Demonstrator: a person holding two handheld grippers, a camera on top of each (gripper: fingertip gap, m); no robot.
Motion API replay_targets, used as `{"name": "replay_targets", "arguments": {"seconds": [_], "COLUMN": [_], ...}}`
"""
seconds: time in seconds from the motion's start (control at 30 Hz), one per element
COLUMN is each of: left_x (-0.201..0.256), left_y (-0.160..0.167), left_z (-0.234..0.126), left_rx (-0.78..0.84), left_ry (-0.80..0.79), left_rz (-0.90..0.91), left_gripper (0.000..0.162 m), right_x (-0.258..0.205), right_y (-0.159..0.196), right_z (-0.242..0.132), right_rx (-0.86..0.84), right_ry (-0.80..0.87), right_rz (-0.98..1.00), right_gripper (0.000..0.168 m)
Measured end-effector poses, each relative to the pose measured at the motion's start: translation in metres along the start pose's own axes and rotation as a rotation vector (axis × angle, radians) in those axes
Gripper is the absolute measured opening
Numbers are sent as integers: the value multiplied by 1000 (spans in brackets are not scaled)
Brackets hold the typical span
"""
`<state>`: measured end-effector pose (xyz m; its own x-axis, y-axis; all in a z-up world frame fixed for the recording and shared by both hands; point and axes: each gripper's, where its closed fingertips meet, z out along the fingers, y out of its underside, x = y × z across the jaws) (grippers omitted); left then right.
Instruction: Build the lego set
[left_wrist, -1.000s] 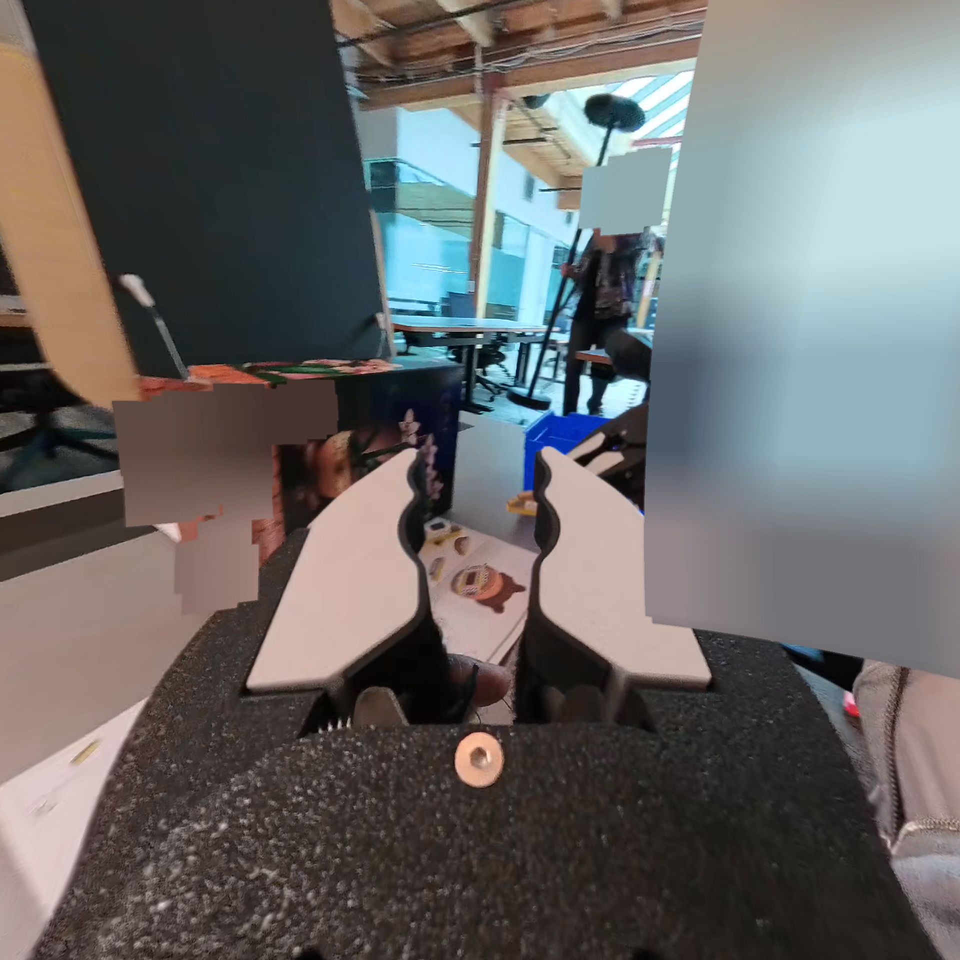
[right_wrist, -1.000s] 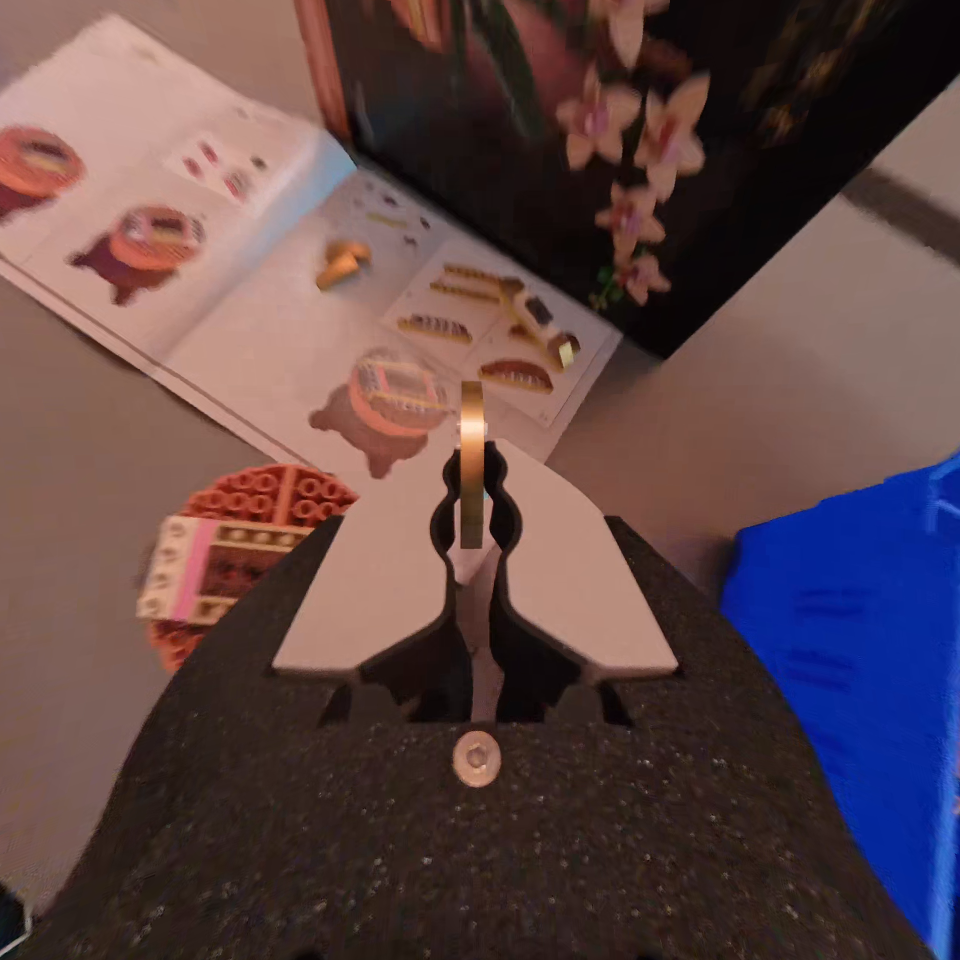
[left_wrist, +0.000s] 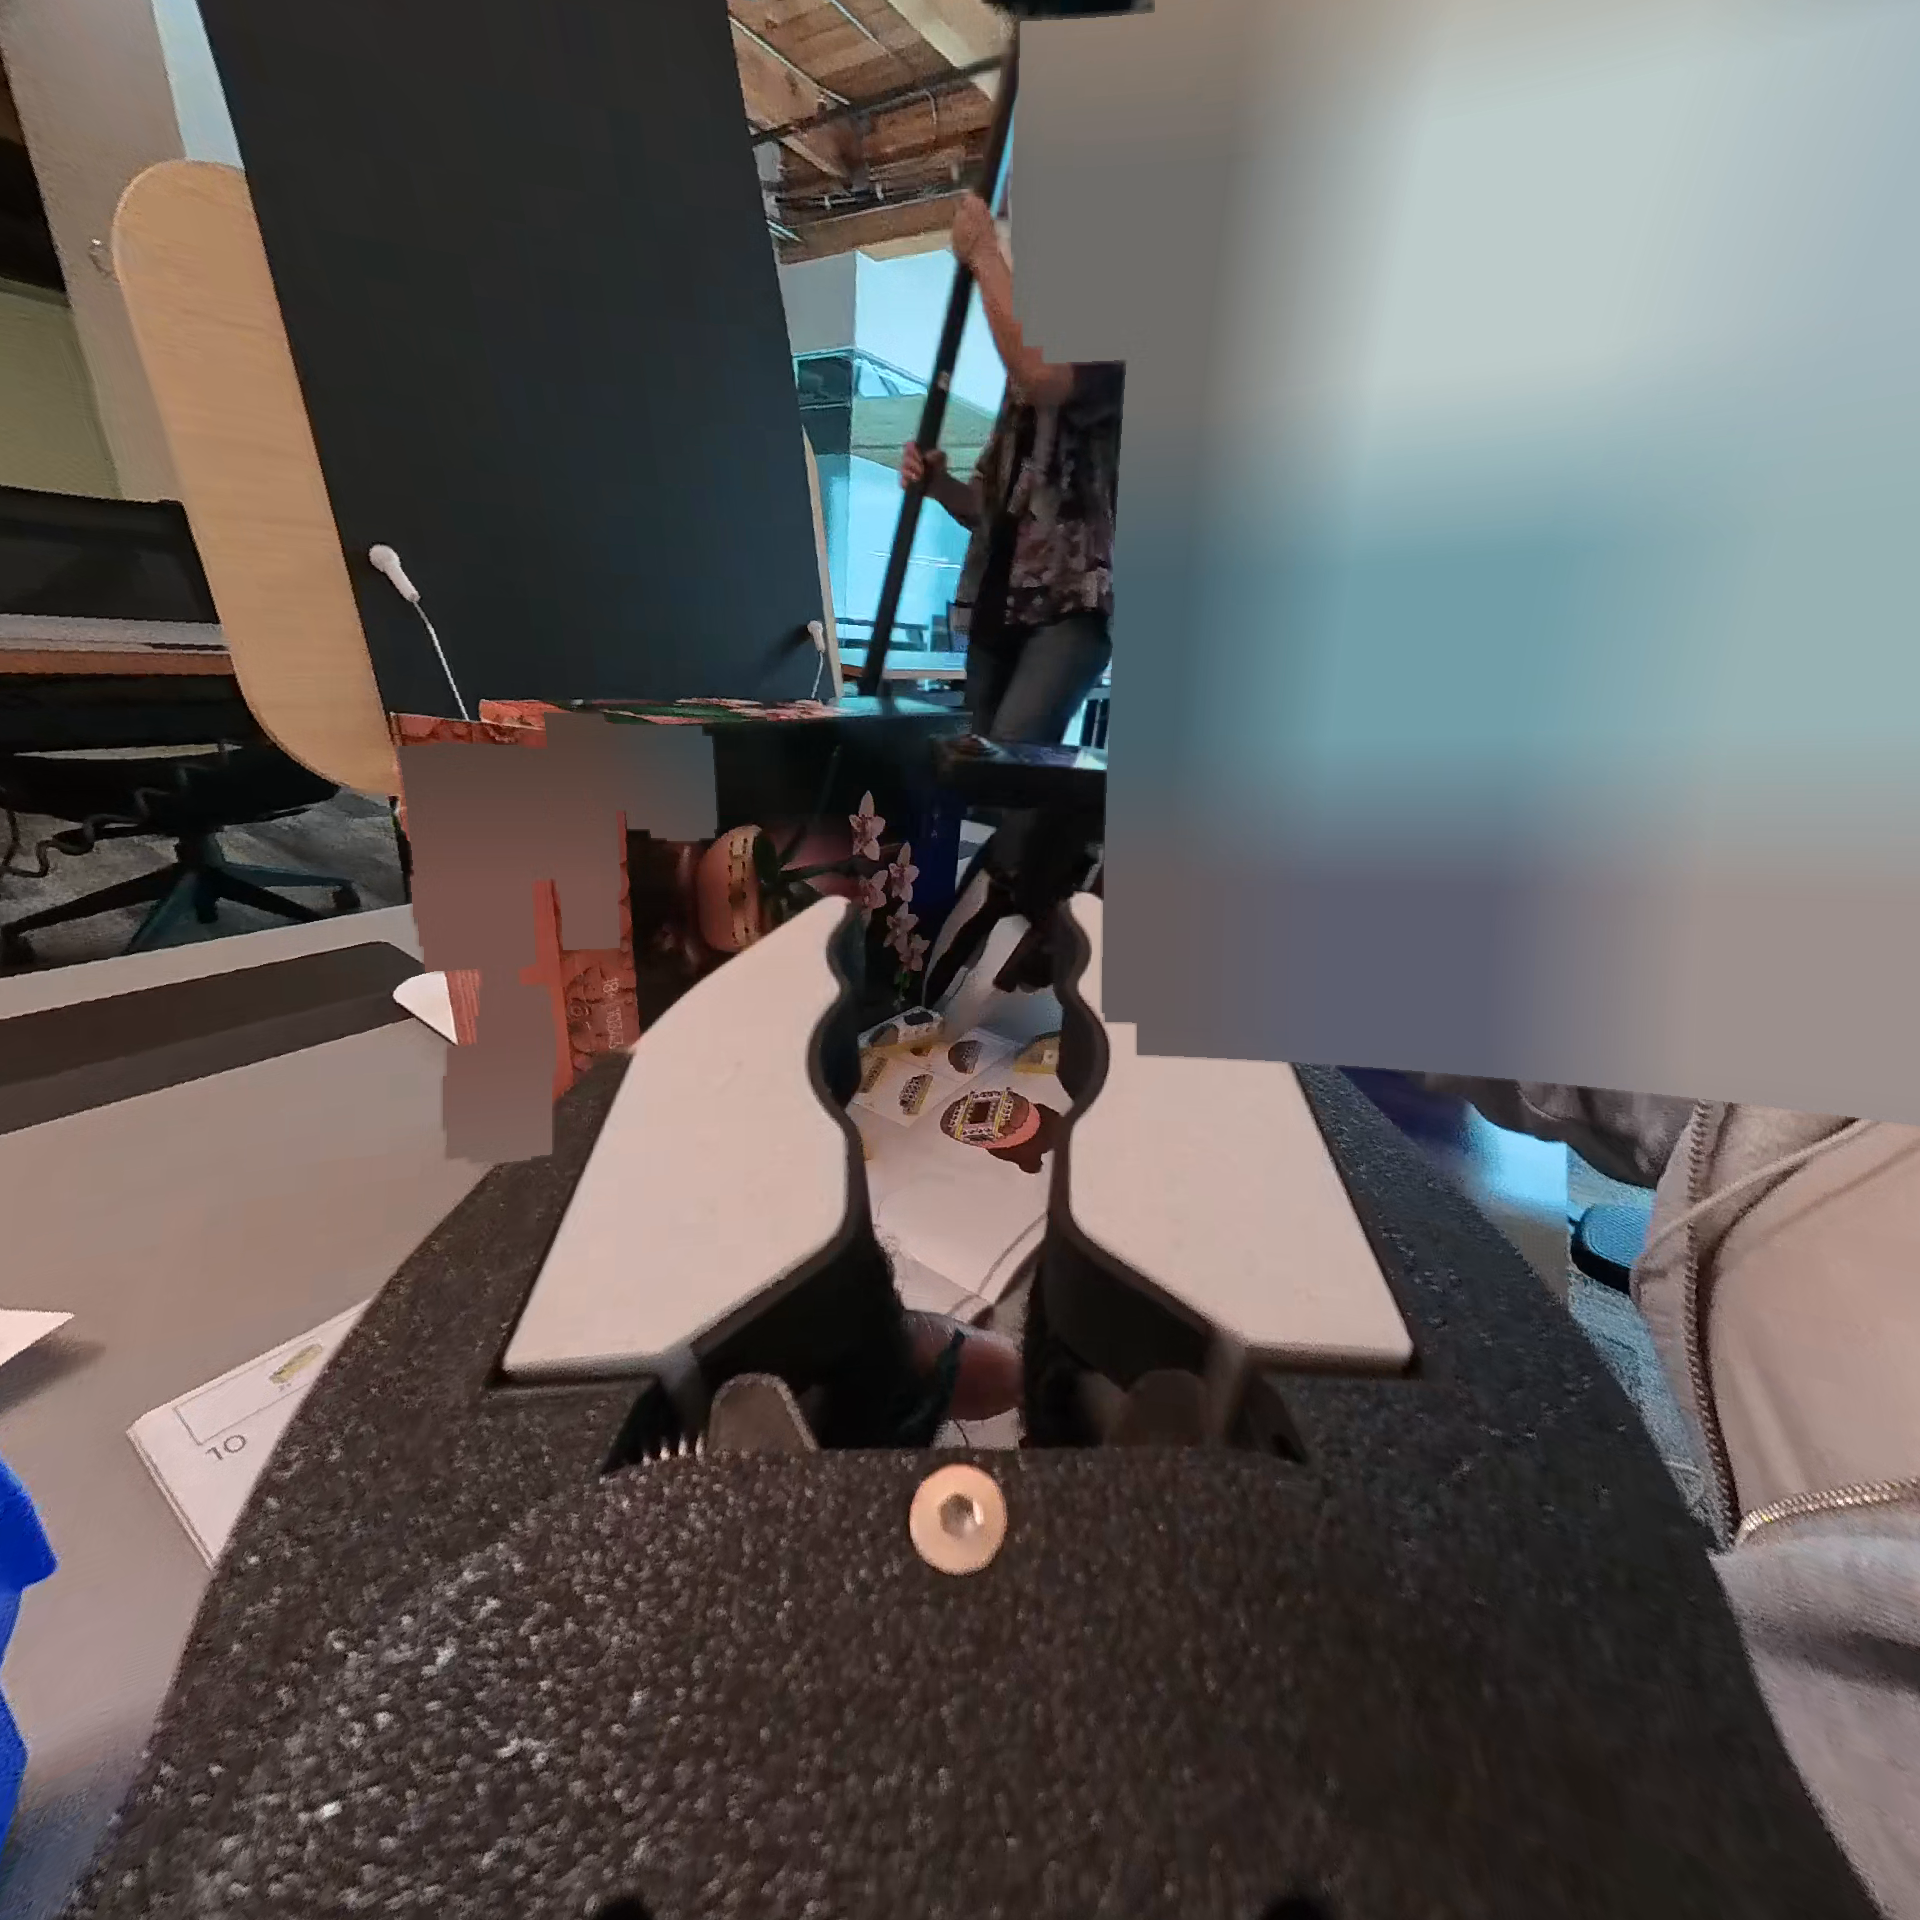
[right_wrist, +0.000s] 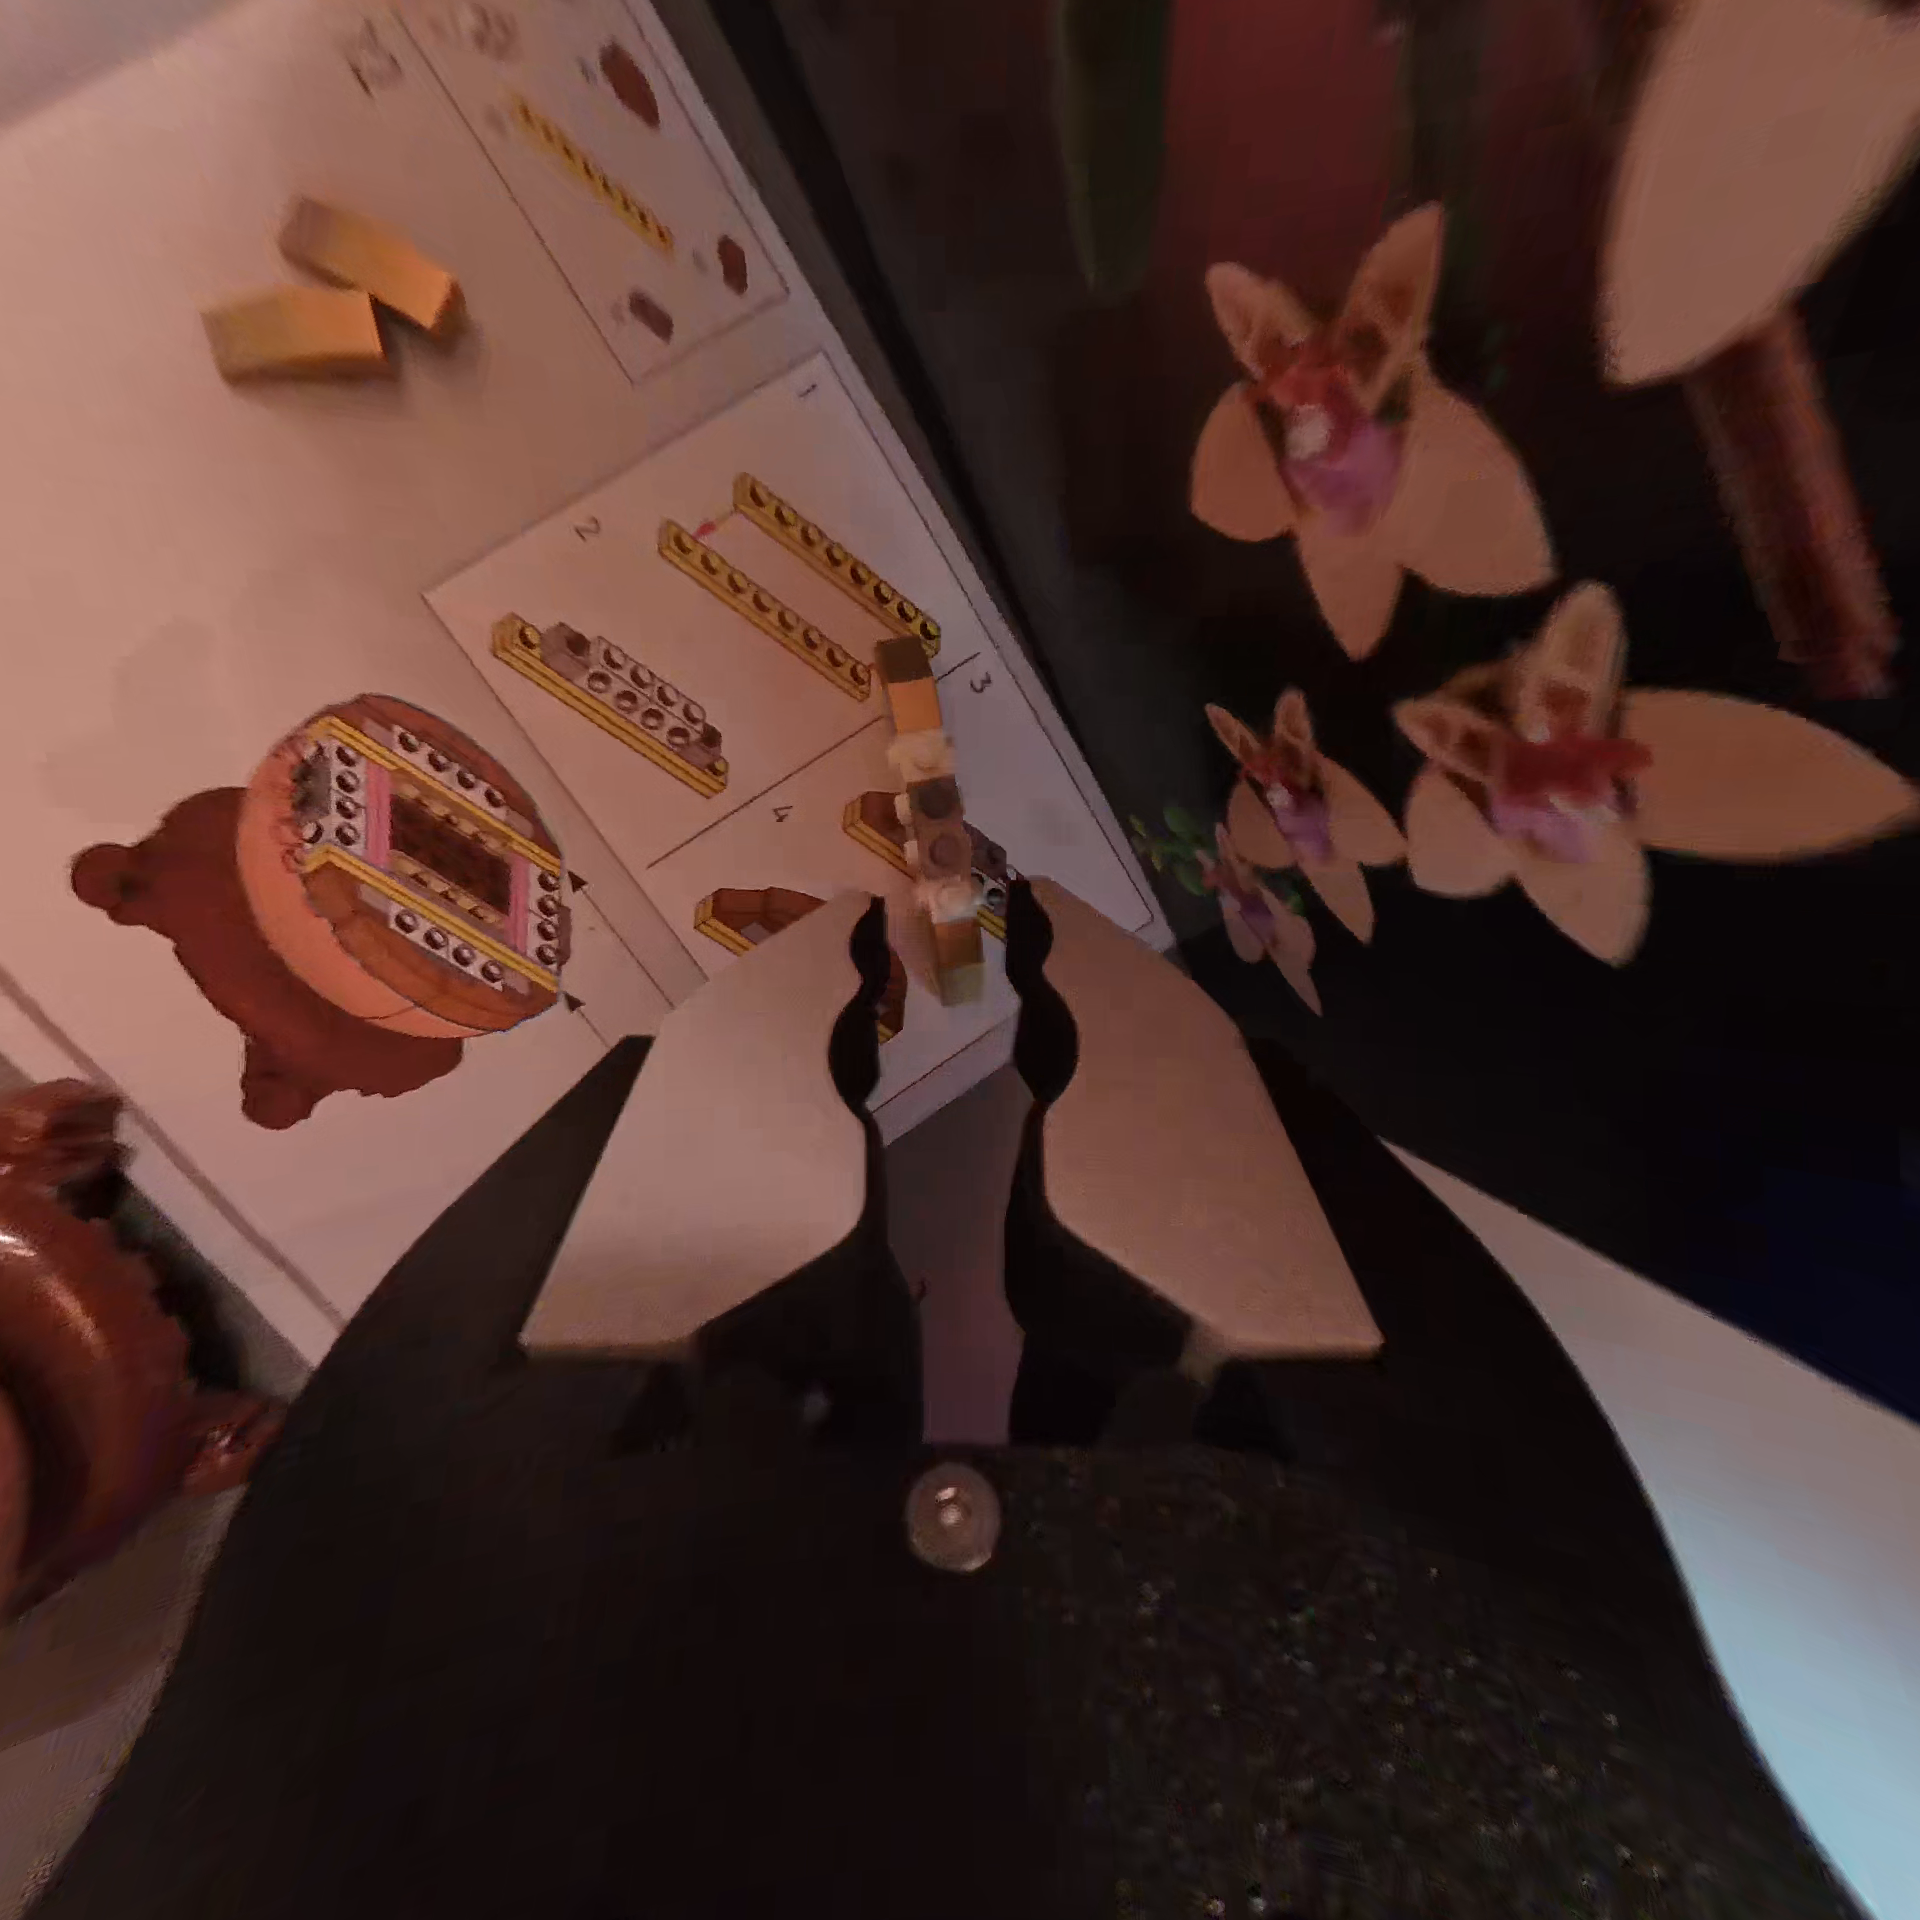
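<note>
- The brown round lego build (right_wrist: 62, 1340) is running off the right wrist view's left edge, so only a smeared part is showing.
- The set's box (right_wrist: 1455, 520) is blurring, its top cut by the frame.
- The instruction booklet (left_wrist: 935, 1195) is mostly hiding behind the left gripper (left_wrist: 961, 935).
- A blue bin (left_wrist: 16, 1621) is being cropped at the left edge.
</note>
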<state>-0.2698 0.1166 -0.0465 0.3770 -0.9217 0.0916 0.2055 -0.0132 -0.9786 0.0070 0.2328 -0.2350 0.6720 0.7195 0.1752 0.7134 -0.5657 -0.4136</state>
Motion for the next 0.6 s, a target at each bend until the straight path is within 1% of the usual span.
{"name": "replay_targets", "arguments": {"seconds": [0.03,0.07,0.13,0.2,0.27,0.33,0.4,0.47,0.5,0.53,0.6], "left_x": [1,3,8,17,22,26,28,35,35,32,34], "left_y": [2,4,11,22,35,43,44,39,38,36,38], "left_z": [0,1,5,11,20,32,44,52,54,54,49], "left_rx": [-6,-12,-29,-59,-83,-87,-46,0,13,35,21], "left_ry": [11,29,84,170,246,301,314,354,345,318,328], "left_rz": [-4,-11,-49,-114,-190,-266,-328,-378,-383,-376,-362], "left_gripper": [34,34,34,36,37,38,39,38,39,36,32], "right_x": [-1,-1,-14,-39,-76,-114,-145,-172,-177,-181,-193], "right_y": [0,-1,-8,-33,-66,-92,-108,-117,-116,-117,-119], "right_z": [4,5,-5,-31,-70,-106,-128,-140,-140,-140,-146], "right_rx": [-8,-8,13,123,256,325,323,303,265,250,255], "right_ry": [-10,-14,-89,-211,-357,-472,-518,-552,-530,-512,-545], "right_rz": [-17,-30,-36,-35,-75,-132,-197,-263,-287,-306,-333], "right_gripper": [12,11,11,11,11,11,11,11,11,11,11]}}
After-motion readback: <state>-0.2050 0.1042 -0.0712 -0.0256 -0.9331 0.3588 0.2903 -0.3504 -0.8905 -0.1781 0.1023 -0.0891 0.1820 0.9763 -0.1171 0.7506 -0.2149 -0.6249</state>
